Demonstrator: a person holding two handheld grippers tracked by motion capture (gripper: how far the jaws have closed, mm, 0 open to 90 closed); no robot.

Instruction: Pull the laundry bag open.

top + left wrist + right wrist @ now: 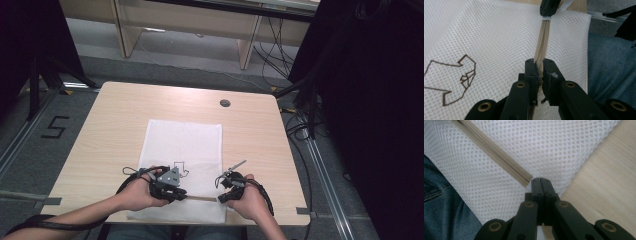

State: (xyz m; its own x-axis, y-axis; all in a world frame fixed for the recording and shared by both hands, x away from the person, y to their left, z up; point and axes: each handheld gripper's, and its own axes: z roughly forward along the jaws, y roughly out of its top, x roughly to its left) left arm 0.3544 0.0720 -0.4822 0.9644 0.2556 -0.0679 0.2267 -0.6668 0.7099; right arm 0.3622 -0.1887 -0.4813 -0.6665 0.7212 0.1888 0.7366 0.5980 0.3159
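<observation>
— Two grippers, near edge of the table. We list the left gripper: jaws narrow, pinching the tan zipper of the white mesh bag, probably at its slider.

— We list the right gripper: jaws fully together at the zipper's end, seemingly clamping the mesh.

— Risk entry: if the right grip slips, we judge the bag would bunch and drag instead of unzipping.

— Farther off: the high view adds the whole bag flat mid-table; the left gripper view adds the brown drawing and the weave.
</observation>
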